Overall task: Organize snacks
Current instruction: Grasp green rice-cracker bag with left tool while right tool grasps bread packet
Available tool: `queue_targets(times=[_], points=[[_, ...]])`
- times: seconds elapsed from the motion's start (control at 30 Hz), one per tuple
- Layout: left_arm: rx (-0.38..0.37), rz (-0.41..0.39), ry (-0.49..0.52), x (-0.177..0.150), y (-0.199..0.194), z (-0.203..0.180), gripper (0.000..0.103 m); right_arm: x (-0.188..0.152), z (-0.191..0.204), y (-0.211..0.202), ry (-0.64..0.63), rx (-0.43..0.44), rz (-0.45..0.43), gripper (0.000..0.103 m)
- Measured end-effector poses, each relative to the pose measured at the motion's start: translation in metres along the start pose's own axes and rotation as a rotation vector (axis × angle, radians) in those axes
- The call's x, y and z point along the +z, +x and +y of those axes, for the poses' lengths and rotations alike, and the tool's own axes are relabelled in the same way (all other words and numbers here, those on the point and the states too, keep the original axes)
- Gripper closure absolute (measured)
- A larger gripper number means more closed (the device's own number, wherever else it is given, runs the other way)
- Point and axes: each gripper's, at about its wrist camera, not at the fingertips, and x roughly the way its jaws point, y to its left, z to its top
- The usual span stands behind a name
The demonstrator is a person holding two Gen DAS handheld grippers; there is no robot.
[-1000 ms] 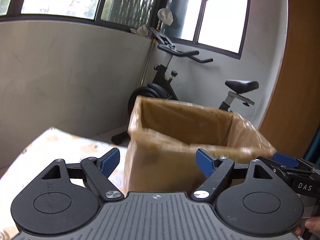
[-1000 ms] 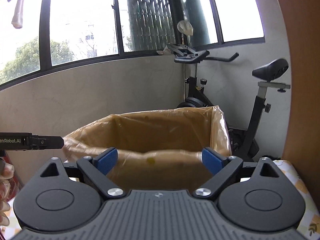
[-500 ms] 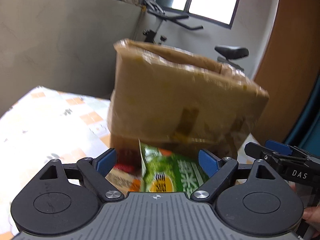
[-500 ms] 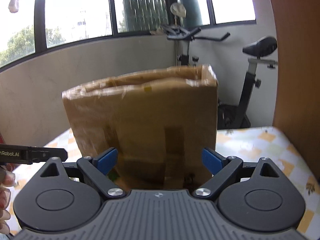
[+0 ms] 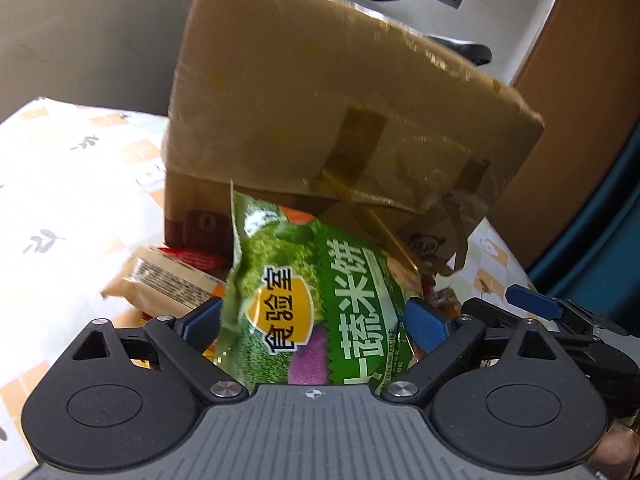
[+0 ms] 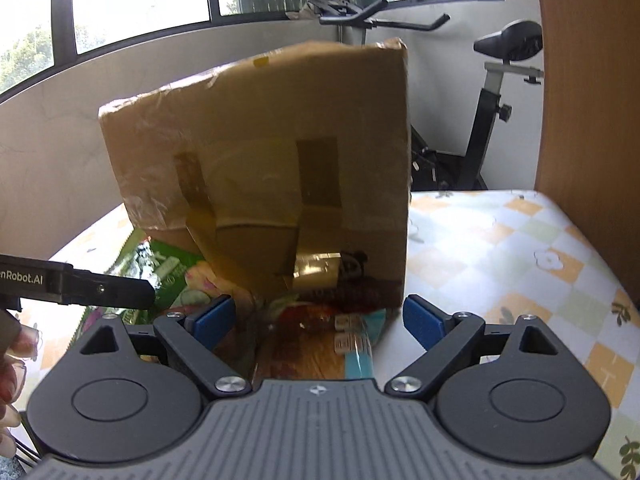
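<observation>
Straddling green snack bag, left gripper agape.

Home, prob. enclosed balcony/spare rm. Exercise bike by window beyond the fingers; floral-check cloth on surface ahead; wood panel to the right.

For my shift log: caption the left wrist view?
Open left hand-held gripper straddles a green snack bag before the cardboard box.
</observation>
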Motion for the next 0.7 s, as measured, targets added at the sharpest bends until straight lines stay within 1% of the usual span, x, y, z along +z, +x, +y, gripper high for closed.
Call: queue_targets(times=[0.07,0.17,0.23,0.3,0.4,0.53,0.7], points=[[-0.002,0.021,-0.01,-0.003,0.006,0.001,0.005,-0.002,-0.002,0.001,0.005,-0.002,0.008,0.011],[-0.027,0.045,-0.031,-0.005,0.013,0.003,0.005,-0.003,-0.004,0.002,0.008,-0.002,0.018,0.011],[-0.03,0.048,-0.017,-0.006,0.017,0.002,0.005,-0.004,-0.004,0.005,0.009,-0.003,0.026,0.011],[-0.044,0.027,0.009,-0.01,0.011,0.001,0.016,-0.006,-0.005,0.006,0.01,-0.004,0.037,0.011],[-0.051,-0.002,0.033,-0.014,0.006,-0.002,0.027,-0.009,-0.006,0.008,0.01,-0.005,0.049,0.011],[-0.021,-0.043,0.036,-0.016,-0.012,-0.007,0.031,-0.012,-0.006,0.011,0.002,-0.008,0.068,0.011],[-0.01,-0.103,-0.023,-0.017,-0.038,0.004,0.031,-0.017,-0.002,0.018,-0.016,-0.001,0.1,0.012]])
